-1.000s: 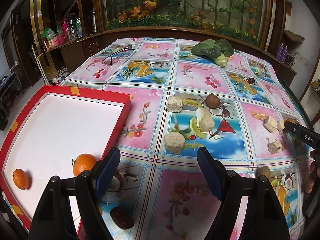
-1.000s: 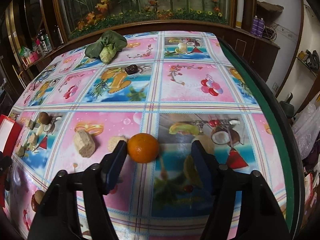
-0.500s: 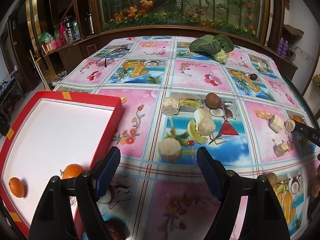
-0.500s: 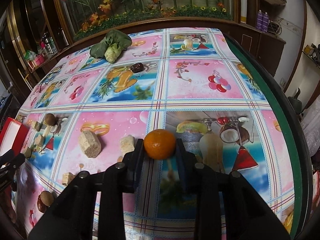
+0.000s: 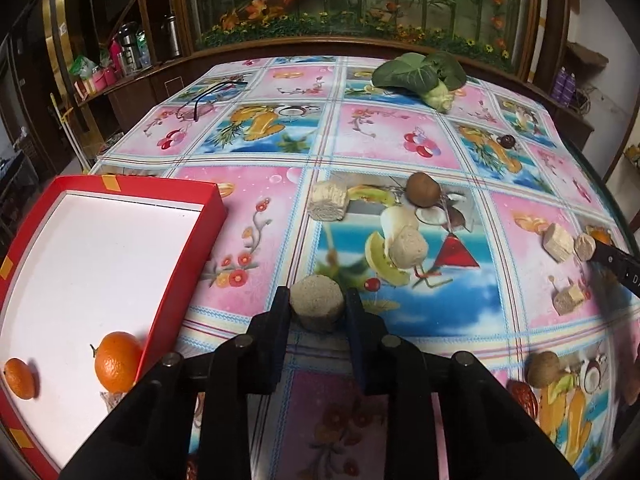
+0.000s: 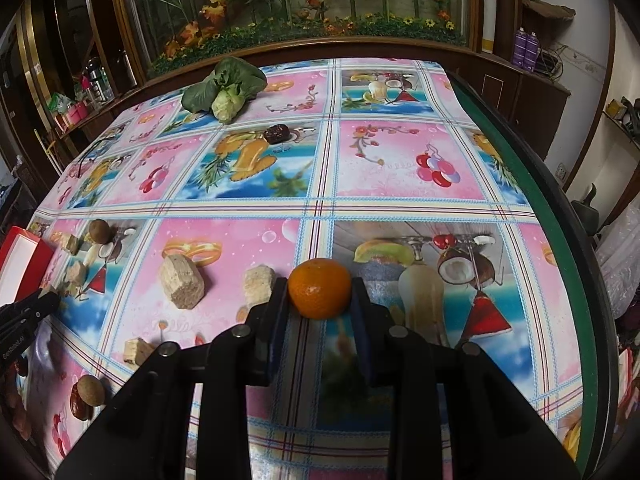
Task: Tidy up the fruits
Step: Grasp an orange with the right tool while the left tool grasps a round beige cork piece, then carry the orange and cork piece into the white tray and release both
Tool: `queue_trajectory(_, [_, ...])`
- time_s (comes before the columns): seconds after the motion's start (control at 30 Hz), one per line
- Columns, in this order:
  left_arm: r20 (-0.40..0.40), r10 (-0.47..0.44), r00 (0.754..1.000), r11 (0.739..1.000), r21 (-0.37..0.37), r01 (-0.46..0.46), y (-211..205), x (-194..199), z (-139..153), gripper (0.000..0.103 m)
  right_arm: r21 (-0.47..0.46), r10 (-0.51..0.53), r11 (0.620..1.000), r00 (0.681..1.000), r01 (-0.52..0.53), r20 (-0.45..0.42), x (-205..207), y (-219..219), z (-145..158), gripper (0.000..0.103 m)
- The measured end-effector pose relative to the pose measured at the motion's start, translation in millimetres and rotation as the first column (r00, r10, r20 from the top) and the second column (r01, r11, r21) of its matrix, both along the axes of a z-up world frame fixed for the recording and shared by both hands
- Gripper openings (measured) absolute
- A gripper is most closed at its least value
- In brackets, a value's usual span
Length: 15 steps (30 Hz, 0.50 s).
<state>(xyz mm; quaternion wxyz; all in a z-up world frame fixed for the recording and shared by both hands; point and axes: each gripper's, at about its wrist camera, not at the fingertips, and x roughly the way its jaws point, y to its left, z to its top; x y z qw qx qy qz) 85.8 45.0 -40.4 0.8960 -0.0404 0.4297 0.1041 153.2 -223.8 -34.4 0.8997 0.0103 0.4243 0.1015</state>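
Left gripper [image 5: 317, 305] closing on rough beige cylinder [image 5: 317, 308]; right gripper [image 6: 319, 295] clamps glossy round orange [image 6: 319, 294]

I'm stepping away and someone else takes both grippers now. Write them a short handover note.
Left gripper: jaws closing around a round tan chunk on the tablecloth, not a fruit.
Right gripper: shut on an orange, which looks to sit at table level.
Done: two oranges lie in the red tray on the left.
Left: carry the held orange to the tray. Brown round fruits and dark red ones are out on the cloth among more tan chunks.
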Motion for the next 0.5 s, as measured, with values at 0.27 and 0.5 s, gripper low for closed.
queue_trajectory(0.27, [0.055, -0.044, 0.997, 0.999, 0.007, 0.044, -11.6, -31.1, 18.7, 0.025, 0.0, -0.01, 1.0, 1.0, 0.01, 0.025, -35.5, -7.1, 14.1, 0.031])
queue_trajectory(0.5, [0.085, -0.05, 0.995, 0.999, 0.003, 0.05, -12.7, -61.1, 29.9, 0.026, 0.019, -0.012, 1.0, 0.998, 0.011, 0.056, -73.4, -5.1, 26.2, 0.031])
